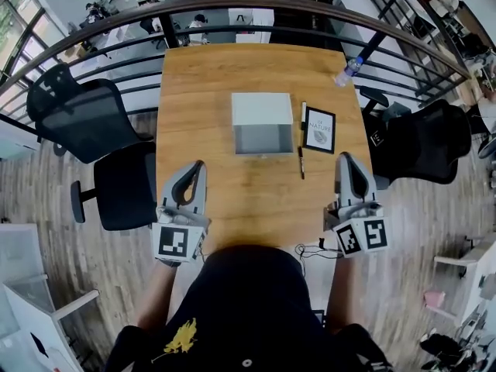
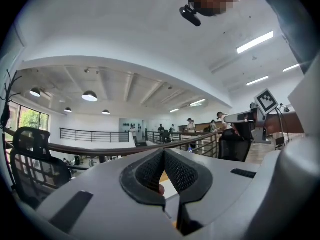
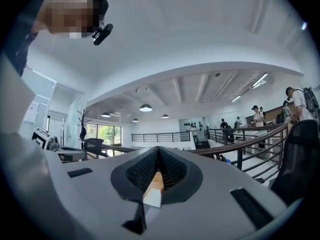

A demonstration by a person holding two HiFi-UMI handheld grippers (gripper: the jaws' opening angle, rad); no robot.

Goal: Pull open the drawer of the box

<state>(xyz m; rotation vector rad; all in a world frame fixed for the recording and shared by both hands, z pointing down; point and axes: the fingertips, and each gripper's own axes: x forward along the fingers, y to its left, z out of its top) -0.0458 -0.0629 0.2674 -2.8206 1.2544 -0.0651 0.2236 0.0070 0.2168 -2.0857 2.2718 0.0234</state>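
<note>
A white box [image 1: 262, 111] with a grey front face [image 1: 263, 139] stands in the middle of the wooden table [image 1: 232, 68], the grey face turned towards me. My left gripper [image 1: 198, 166] hovers over the table's near left part, its jaws shut with nothing between them. My right gripper [image 1: 344, 158] is over the near right edge, also shut and empty. Both are well short of the box. In the left gripper view the left gripper's [image 2: 163, 154] pads meet, and in the right gripper view so do the right gripper's [image 3: 158, 150]. Both cameras tilt up towards the ceiling.
A framed card [image 1: 318, 129] and two pens [image 1: 301, 162] lie right of the box. A water bottle [image 1: 348, 71] lies at the far right corner. Black office chairs [image 1: 77, 118] [image 1: 426, 142] flank the table. A curved railing [image 1: 232, 6] runs behind it.
</note>
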